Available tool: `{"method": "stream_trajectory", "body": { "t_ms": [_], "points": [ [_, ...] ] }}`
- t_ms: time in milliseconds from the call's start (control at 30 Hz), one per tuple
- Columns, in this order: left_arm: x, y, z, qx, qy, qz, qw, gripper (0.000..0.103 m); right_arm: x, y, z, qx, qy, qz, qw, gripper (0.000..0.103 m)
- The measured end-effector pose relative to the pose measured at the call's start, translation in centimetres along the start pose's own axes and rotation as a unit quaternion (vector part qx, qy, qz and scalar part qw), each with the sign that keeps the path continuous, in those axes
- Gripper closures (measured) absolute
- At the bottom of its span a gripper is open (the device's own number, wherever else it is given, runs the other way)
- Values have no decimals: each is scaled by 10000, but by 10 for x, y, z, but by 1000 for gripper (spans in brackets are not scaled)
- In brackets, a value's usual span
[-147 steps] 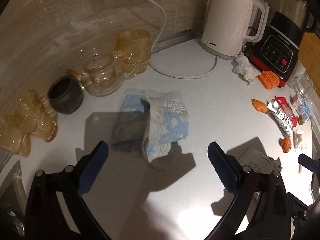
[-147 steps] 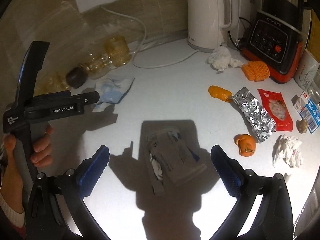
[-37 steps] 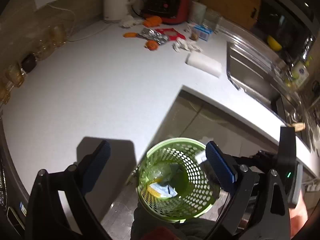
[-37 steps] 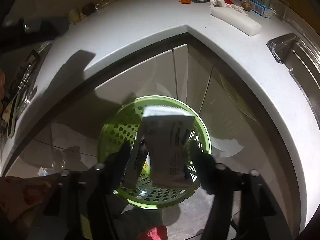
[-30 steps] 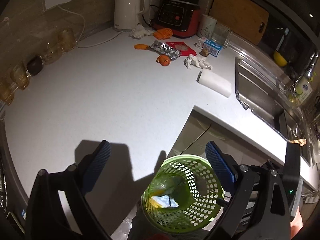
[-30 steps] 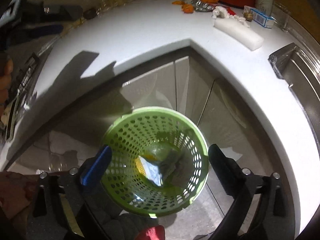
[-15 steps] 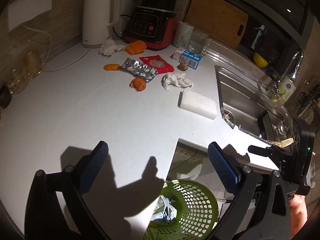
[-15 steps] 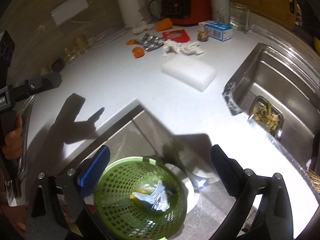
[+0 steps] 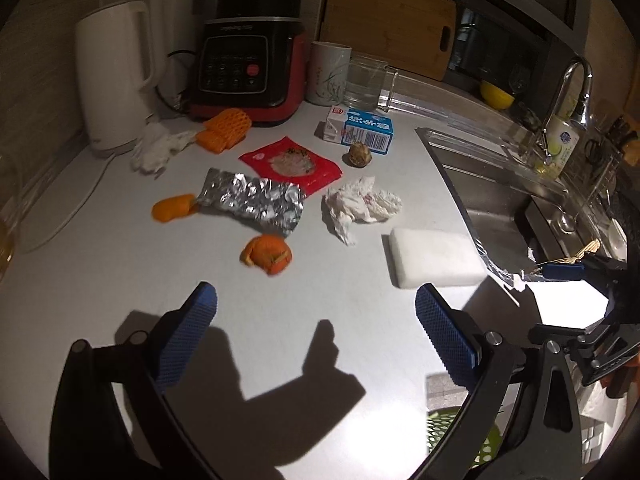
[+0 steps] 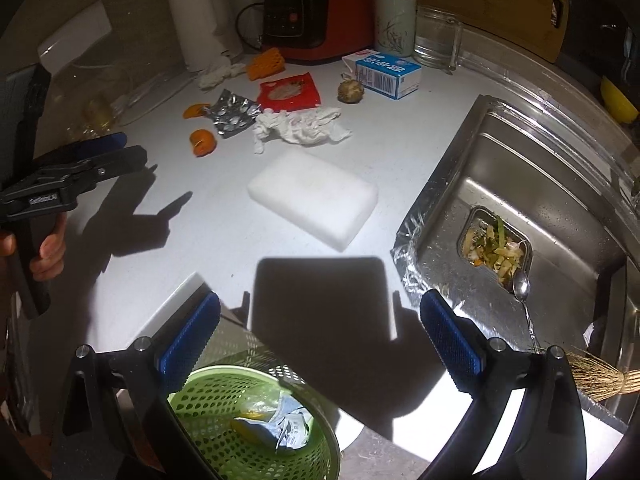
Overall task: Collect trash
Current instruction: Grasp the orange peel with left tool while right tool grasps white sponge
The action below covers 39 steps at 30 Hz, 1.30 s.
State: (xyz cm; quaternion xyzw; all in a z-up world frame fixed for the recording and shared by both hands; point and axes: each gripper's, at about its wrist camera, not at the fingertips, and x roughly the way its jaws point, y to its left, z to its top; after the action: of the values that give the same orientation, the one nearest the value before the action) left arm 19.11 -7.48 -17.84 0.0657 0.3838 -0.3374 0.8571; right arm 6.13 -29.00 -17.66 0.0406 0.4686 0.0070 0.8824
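Trash lies on the white counter: orange peel (image 9: 267,254), crumpled foil wrapper (image 9: 254,201), red packet (image 9: 292,163), white tissue (image 9: 360,204), another peel (image 9: 173,208), orange foam net (image 9: 225,129), and a white sponge block (image 9: 434,258). My left gripper (image 9: 316,334) is open and empty above the counter, just short of the peel. My right gripper (image 10: 320,344) is open and empty over the counter edge. The green basket (image 10: 208,400) below it holds a wrapper (image 10: 290,428) and other scraps. The tissue (image 10: 300,126) and sponge block (image 10: 314,198) also show in the right wrist view.
A white kettle (image 9: 114,72), red-black cooker (image 9: 250,68), mug (image 9: 329,74), glass jug (image 9: 366,84) and milk carton (image 9: 360,130) stand at the back. A steel sink (image 10: 520,184) with food scraps lies at the right.
Both grippers rose from over the green basket back up toward the counter. The right gripper let its grey packet fall into the basket and stands open.
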Motion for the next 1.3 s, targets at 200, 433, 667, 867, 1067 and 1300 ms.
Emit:
{"method": "stream_trajectory", "body": {
  "t_ms": [200,433,667,867,1067,1300],
  "points": [
    [36,20,13,132,109,-337,9993,8,16,-4,20,-34,10,-112,9999,4],
    [68,22,17,463,363,-456,9972,20,37,-15,41,66,-4,-67,10000,4],
    [81,29,21,511,446,-427,9968,37,51,-24,50,243,7,72,9997,4],
    [89,34,24,465,504,-266,9973,56,58,-27,55,234,48,172,9996,4],
    [92,33,20,567,596,-44,9966,71,62,-25,65,-58,51,383,9992,4],
    [87,31,15,482,623,-19,9969,76,70,-7,85,-1581,404,644,9845,4]
  ]
}}
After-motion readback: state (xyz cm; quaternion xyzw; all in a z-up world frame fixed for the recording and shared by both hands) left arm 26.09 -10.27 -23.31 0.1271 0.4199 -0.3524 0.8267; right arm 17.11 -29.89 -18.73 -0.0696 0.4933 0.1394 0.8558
